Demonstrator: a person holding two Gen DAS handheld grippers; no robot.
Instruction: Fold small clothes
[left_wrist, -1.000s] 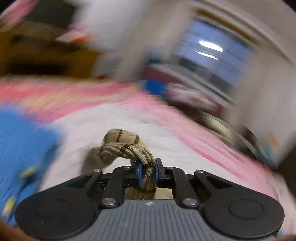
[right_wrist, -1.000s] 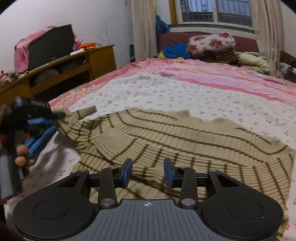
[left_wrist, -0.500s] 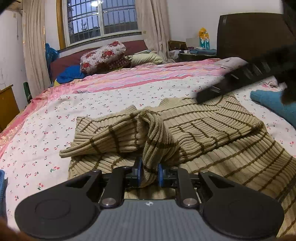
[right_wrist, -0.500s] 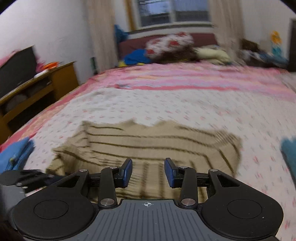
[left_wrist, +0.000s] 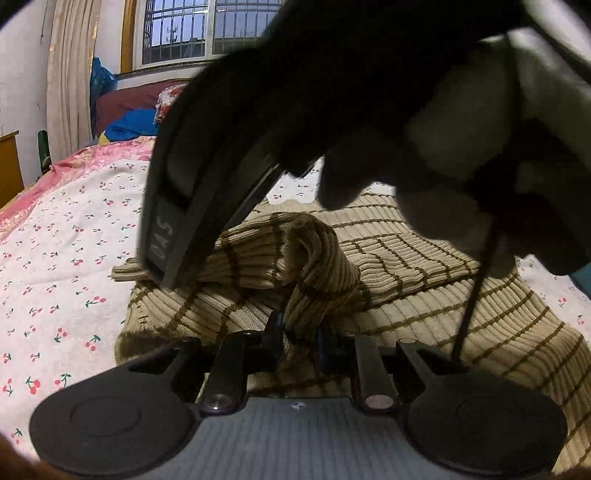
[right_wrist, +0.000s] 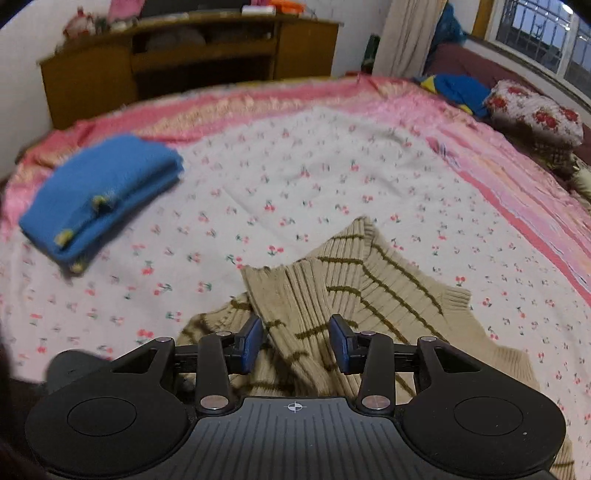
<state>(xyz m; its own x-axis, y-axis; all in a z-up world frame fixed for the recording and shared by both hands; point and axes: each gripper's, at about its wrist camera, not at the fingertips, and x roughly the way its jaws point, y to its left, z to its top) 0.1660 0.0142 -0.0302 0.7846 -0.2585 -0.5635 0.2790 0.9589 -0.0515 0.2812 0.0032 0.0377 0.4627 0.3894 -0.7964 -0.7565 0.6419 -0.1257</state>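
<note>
Left hand-held gripper (left_wrist: 300, 341) clamped on a bunched fold of the beige striped sweater (left_wrist: 406, 258), right hand-held gripper (right_wrist: 295, 341) with jaws apart above the same sweater (right_wrist: 369, 288), which lies on the cherry-print bed (right_wrist: 277, 177) near a folded blue garment (right_wrist: 99, 195).

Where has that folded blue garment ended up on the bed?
In the right wrist view the folded blue garment lies at the left on the cherry-print bedsheet, near its pink border, apart from the striped beige sweater.
</note>
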